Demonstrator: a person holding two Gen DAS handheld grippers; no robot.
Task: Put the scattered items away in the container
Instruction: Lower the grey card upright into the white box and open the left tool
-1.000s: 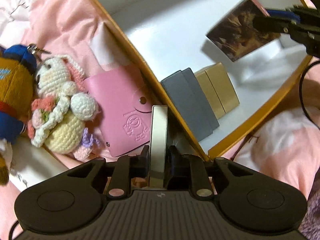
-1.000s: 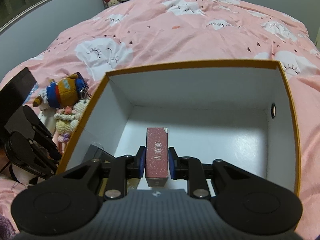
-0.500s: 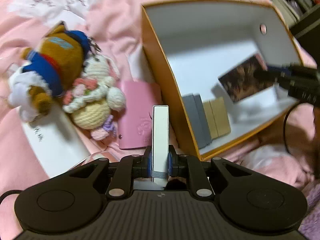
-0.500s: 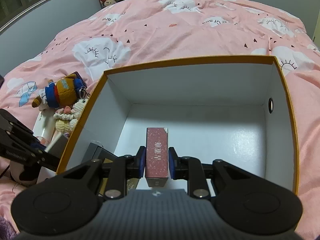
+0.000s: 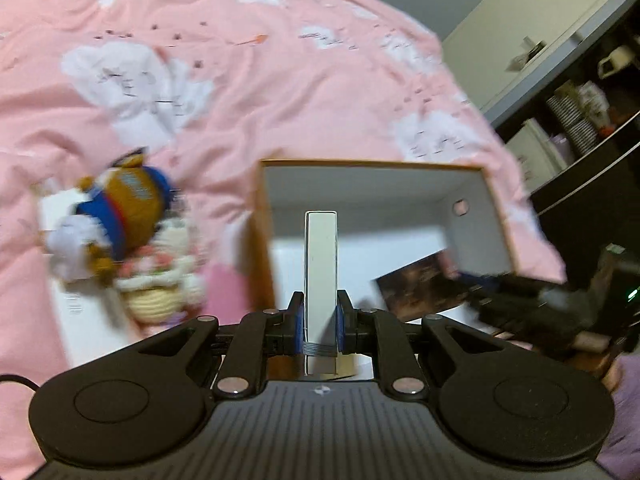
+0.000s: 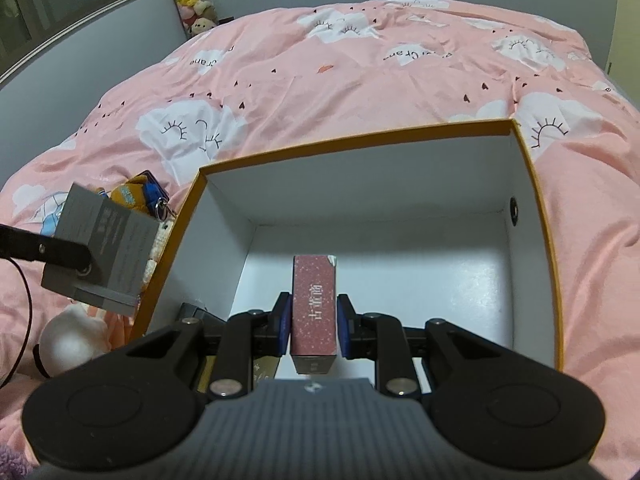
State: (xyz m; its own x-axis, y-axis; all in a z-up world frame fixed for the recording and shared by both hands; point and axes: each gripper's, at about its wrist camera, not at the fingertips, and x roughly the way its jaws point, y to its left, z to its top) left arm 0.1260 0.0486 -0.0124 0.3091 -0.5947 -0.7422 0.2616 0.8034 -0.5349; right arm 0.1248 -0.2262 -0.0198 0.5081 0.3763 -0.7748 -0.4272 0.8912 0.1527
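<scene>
Left gripper (image 5: 319, 322) clamped on a thin grey box (image 5: 320, 272), held edge-on and upright between the blue pads (image 5: 297, 326). Beyond the fingertips, an open orange-rimmed box (image 5: 264, 216) with white inner walls, resting on a pink cloud-print duvet (image 5: 248, 80). Left of the fingers, blurred: an orange and blue plush toy (image 5: 120, 208), a cream crocheted toy (image 5: 160, 288) just below it, a strip of pink (image 5: 226, 292) against the box's outer wall.

Right gripper (image 6: 313, 330) clamped on a slim dark-pink box (image 6: 314, 312) with white lettering, pads pressed to both long sides, held above the container's white floor. Ahead of and around the fingers, the container's (image 6: 538, 208) walls; a small round hole in the wall to the right. Below and left of the fingers, dark and gold shapes on the floor, too hidden to identify. Far left of the fingers, outside the container, the grey box (image 6: 104, 246) seen broadside in the other gripper's black finger (image 6: 60, 252), with the plush toy (image 6: 136, 196) behind it.
</scene>
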